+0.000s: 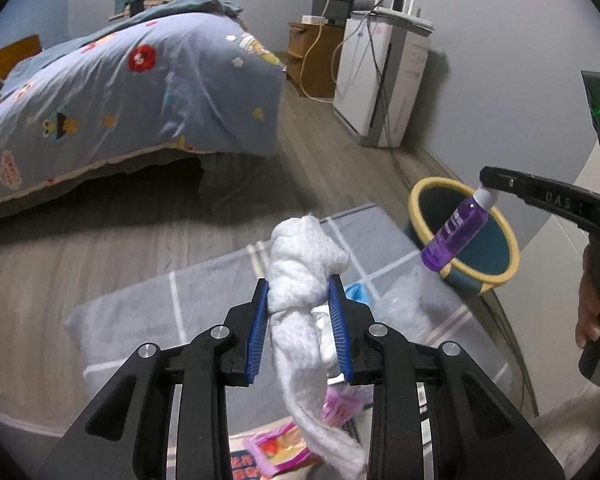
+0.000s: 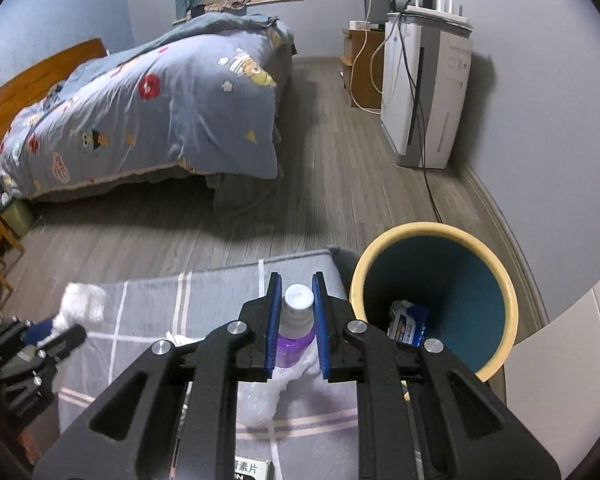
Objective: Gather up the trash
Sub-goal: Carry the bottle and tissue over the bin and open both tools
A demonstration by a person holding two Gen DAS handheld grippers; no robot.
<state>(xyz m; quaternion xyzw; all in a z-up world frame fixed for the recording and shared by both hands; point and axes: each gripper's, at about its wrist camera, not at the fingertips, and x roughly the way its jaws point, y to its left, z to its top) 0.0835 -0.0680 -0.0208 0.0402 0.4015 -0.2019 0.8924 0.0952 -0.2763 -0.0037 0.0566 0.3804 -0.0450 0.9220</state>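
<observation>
My left gripper (image 1: 299, 285) is shut on a white crumpled cloth (image 1: 300, 264) and holds it above the grey checked table cover (image 1: 140, 320). My right gripper (image 2: 296, 280) is shut on the neck of a purple bottle (image 2: 298, 320) with a white cap. In the left wrist view the purple bottle (image 1: 454, 236) hangs from the right gripper (image 1: 488, 184) over the rim of the teal bin with a yellow rim (image 1: 500, 248). The bin (image 2: 460, 280) stands right of the table and holds a blue wrapper (image 2: 408, 320).
Pink snack wrappers (image 1: 284, 448) and a clear plastic bag (image 1: 412, 296) lie on the cover. A clear bag (image 2: 268, 396) and a small box (image 2: 252, 470) lie under the right gripper. A bed (image 2: 140, 112), a white appliance (image 2: 424, 88) with cables and a wooden stand (image 2: 360, 68) lie beyond.
</observation>
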